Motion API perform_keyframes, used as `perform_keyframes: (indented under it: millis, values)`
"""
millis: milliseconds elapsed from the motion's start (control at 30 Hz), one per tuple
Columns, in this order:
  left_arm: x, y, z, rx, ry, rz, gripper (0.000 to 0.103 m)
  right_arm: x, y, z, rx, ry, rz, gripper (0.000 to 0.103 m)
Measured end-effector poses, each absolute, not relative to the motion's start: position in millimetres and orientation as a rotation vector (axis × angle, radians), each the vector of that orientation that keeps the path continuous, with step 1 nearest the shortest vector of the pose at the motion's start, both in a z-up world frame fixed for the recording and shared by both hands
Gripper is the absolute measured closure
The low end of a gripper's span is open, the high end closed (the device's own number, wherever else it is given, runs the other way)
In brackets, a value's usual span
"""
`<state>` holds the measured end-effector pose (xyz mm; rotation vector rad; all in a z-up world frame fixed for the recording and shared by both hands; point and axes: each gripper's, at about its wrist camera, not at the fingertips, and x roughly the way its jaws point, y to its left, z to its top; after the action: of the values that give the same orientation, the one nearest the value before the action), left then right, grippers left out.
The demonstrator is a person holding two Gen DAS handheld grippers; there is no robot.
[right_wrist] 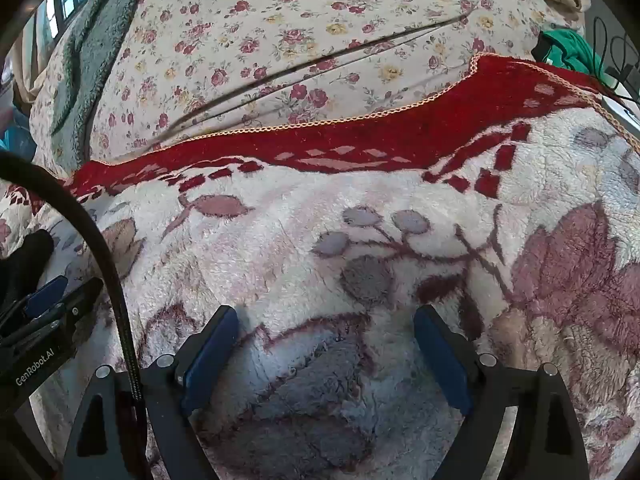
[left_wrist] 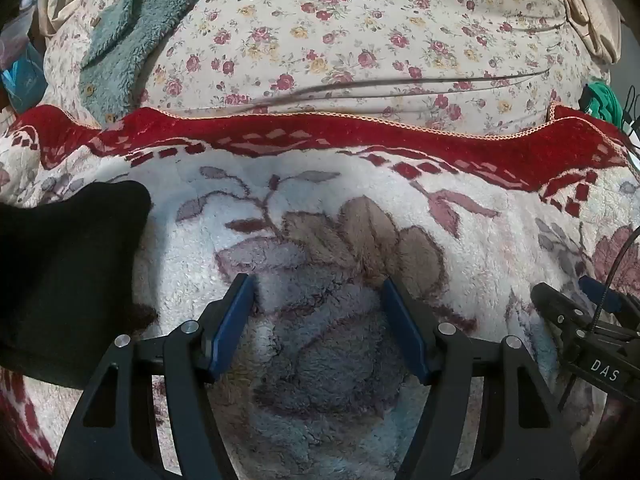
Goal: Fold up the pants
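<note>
Black pants (left_wrist: 68, 272) lie bunched on the fleece blanket at the left of the left wrist view; a small dark part (right_wrist: 24, 264) shows at the far left of the right wrist view. My left gripper (left_wrist: 318, 292) is open and empty, just right of the pants, over the blanket. My right gripper (right_wrist: 326, 324) is open and empty over the blanket, further right. The right gripper's fingers (left_wrist: 560, 304) show at the right edge of the left view; the left gripper's fingers (right_wrist: 46, 292) show at the left edge of the right view.
A white fleece blanket (left_wrist: 320, 208) with a flower pattern and a red border (left_wrist: 320, 128) covers the bed. Beyond it lies a floral sheet (left_wrist: 360, 28), a teal fleece (left_wrist: 132, 28) at far left, and a green cloth (right_wrist: 572, 52) with cables at far right.
</note>
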<state>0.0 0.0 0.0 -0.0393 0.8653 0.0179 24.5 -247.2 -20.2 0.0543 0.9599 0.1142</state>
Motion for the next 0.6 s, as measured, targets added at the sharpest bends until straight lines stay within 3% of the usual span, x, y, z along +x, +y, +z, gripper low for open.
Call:
perform_keyframes:
  millis: [600]
  values:
    - [-2.4, -2.1, 0.3, -0.040, 0.866, 0.017, 0.036, 24.4, -244.5, -10.3, 0.055, 0.962, 0.114, 0.014]
